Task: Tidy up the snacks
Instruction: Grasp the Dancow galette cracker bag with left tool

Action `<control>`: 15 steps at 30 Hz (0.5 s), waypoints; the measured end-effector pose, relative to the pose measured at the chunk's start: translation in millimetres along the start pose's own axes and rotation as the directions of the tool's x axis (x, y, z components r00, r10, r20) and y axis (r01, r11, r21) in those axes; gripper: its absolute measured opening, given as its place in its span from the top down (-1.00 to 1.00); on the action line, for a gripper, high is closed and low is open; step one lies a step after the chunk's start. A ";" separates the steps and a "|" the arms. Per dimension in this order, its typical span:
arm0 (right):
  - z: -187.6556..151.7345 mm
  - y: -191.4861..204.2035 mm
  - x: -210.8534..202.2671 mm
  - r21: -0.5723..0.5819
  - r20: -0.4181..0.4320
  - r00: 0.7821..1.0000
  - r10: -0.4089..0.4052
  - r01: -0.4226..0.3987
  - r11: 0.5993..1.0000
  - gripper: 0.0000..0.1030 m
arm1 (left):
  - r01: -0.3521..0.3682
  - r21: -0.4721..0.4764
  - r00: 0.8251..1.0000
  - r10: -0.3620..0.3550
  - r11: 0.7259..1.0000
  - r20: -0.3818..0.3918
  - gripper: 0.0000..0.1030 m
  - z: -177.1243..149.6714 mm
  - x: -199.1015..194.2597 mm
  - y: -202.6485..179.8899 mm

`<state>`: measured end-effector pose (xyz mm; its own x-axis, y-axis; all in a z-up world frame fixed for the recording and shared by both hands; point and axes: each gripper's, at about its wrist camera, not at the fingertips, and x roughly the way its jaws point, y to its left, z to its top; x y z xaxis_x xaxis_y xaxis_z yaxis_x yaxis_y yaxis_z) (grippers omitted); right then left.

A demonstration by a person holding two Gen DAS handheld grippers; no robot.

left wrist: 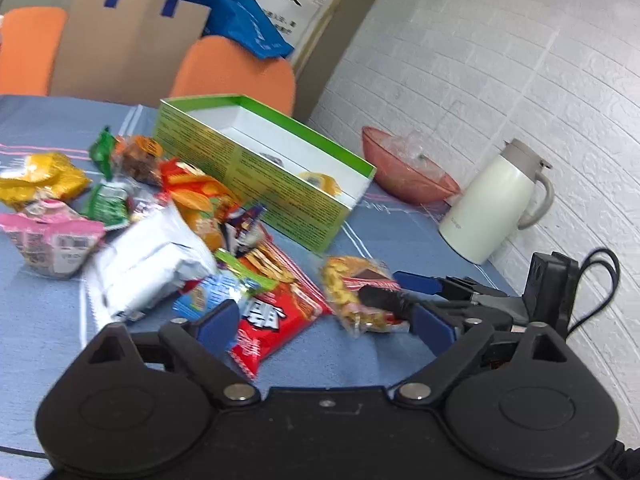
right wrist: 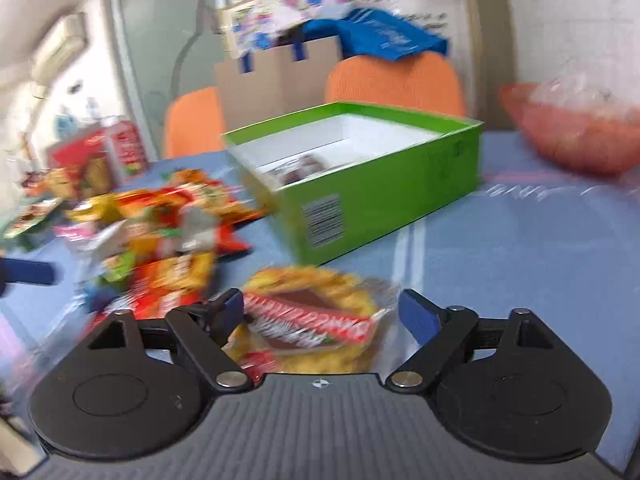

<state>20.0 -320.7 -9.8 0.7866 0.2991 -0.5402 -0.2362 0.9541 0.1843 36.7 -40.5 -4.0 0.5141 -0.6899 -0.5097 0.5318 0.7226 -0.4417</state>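
A: What is hard to make out here?

B: The right wrist view is smeared with blur, so the pile of snacks [right wrist: 160,232] beside the green box [right wrist: 384,200] reads mostly as red, orange and yellow wrappers. The box's near wall hides most of its floor in both views.

A: Where is the yellow snack packet against the grippers?

B: The yellow snack packet [right wrist: 312,320] lies on the blue tablecloth [right wrist: 500,272] in front of the green box, between the spread fingers of the right gripper [right wrist: 322,312]. The jaws are apart; I cannot tell whether either finger touches the wrapper. In the left wrist view the same packet [left wrist: 356,292] sits with one of that gripper's fingers across it.

A: And the left gripper?

B: The left gripper [left wrist: 326,322] is released, jaws wide, over a red packet [left wrist: 272,320] at the pile's edge nearest it.

A: What do the containers hold?

B: The green box [left wrist: 256,176] holds a yellow-wrapped item [left wrist: 322,182] and something dark. Beyond the box, a pink bowl [left wrist: 408,168] holds clear plastic; a white jug [left wrist: 496,200] stands beside the bowl.
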 end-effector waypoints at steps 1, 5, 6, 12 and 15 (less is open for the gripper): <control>-4.3 6.4 -5.6 -0.033 -0.005 1.000 0.002 -0.002 0.999 -1.00 | 0.018 0.007 1.000 -0.018 1.000 -0.015 -1.00 -0.3 4.6 -1.4; -18.1 18.8 -27.8 -0.057 -0.002 1.000 -0.012 0.012 0.998 -1.00 | 0.073 0.031 0.996 -0.071 0.997 -0.060 -0.97 4.6 33.5 -12.2; -19.4 17.9 -30.5 -0.044 -0.003 1.000 -0.017 0.017 0.999 -1.00 | 0.083 0.034 0.994 -0.080 0.996 -0.078 -0.91 6.8 44.1 -15.3; -14.7 2.8 -36.4 0.069 0.031 0.999 -0.026 0.024 0.997 -1.00 | 0.018 0.028 0.991 -0.014 0.999 -0.129 -0.83 18.0 92.4 -22.5; -9.3 -6.9 -28.4 0.114 0.020 0.999 -0.028 0.026 0.993 -1.00 | -0.016 0.024 0.990 0.019 1.000 -0.139 -0.83 21.9 106.8 -21.8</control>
<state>-6.1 -335.6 -3.4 0.8040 0.2715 -0.5290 -0.1489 0.9533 0.2630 94.7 -130.8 -32.6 0.4253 -0.6631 -0.6160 0.5398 0.7322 -0.4154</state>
